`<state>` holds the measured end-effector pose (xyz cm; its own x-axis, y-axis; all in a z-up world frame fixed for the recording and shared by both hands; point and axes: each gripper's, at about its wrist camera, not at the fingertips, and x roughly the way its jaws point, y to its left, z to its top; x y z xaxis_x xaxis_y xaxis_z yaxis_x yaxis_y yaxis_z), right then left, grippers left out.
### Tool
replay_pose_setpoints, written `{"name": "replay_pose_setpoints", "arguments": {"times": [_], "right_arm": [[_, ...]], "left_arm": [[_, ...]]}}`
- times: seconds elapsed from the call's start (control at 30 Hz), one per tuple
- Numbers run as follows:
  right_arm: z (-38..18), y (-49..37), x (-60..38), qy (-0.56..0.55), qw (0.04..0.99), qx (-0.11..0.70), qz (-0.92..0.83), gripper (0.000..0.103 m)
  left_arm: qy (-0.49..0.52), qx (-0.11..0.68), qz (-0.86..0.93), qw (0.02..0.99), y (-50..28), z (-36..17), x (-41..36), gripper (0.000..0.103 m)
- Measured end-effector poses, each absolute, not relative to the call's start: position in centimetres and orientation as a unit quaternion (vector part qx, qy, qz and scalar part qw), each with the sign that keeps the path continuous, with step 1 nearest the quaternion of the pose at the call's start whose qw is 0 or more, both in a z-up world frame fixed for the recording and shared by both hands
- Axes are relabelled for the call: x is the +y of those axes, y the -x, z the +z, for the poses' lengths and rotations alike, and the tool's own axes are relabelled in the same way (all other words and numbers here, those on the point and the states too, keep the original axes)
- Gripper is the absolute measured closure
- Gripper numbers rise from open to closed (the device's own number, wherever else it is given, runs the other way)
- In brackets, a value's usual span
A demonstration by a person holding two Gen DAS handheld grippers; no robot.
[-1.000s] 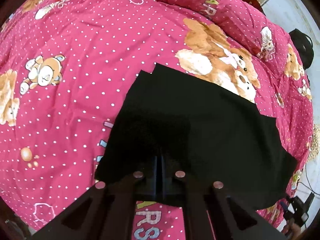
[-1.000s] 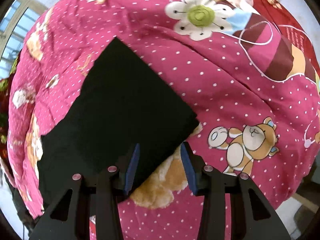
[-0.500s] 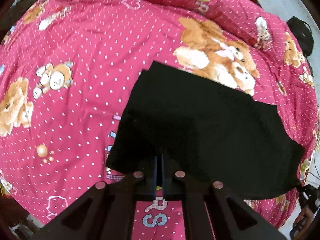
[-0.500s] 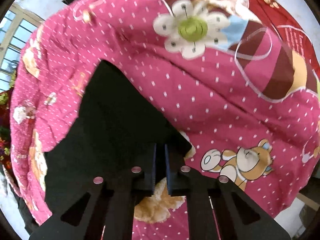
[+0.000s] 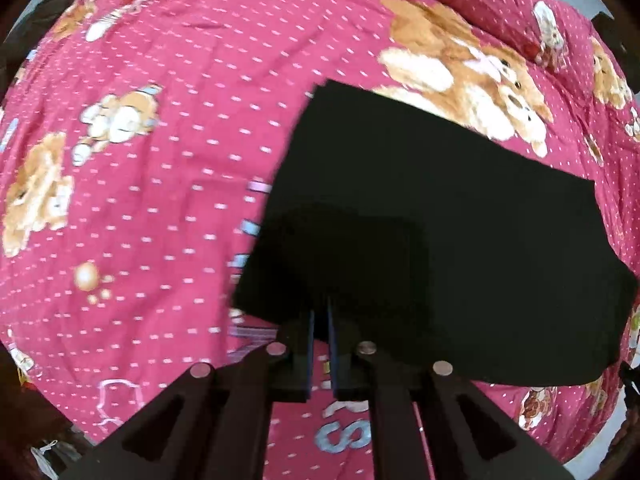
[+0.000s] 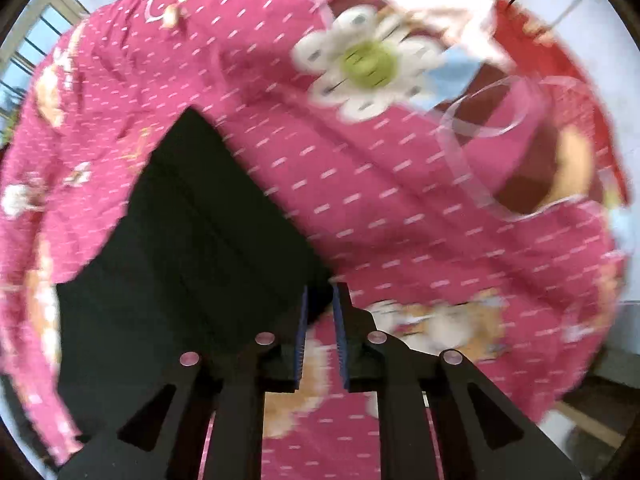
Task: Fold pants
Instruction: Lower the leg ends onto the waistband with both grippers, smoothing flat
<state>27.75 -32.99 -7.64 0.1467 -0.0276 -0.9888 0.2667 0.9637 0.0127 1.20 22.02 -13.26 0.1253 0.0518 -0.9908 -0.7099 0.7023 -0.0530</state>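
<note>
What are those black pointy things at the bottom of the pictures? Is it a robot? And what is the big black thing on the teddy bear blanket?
It is not a robot. A person holds a grabbing tool in each hand, and each tool has a claw with two fingers. A small camera sits on each tool and looks along its fingers, so the fingers show at the bottom of the picture. One picture comes from the left claw, the other from the right claw. Both look down at a bed with a pink dotted blanket covered in bears and a flower. The black thing is a pair of pants, lying flat and ready for folding. Each claw has an edge of the pants between its fingers, and both claws are opening a little. The right picture is blurry.
</note>
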Motion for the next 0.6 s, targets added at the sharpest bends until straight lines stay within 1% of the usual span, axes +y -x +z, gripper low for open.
{"name": "replay_pose_setpoints", "arguments": {"times": [0.07,0.17,0.33,0.43,0.6], "right_arm": [[-6.4,-27.8,-33.0,-0.084,0.768,0.627,-0.099,0.088],[-5.7,-28.5,-31.0,-0.057,0.785,0.613,-0.069,0.087],[-7.4,-30.1,-25.2,-0.007,0.776,0.63,0.03,0.088],[-8.8,-31.3,-21.8,0.02,0.768,0.635,0.079,0.088],[-10.7,-33.8,-20.1,0.042,0.769,0.632,0.086,0.088]], "left_arm": [[0.274,0.595,0.287,0.699,-0.7,-12.5,22.7,0.093],[0.264,0.585,0.311,0.701,-1.2,-11.4,23.4,0.093],[0.253,0.565,0.28,0.734,-5.3,-10.1,22.4,0.092],[0.244,0.57,0.239,0.748,-8.2,-10.5,21.1,0.09],[0.225,0.592,0.223,0.741,-11.9,-13.6,20.8,0.088]]}}
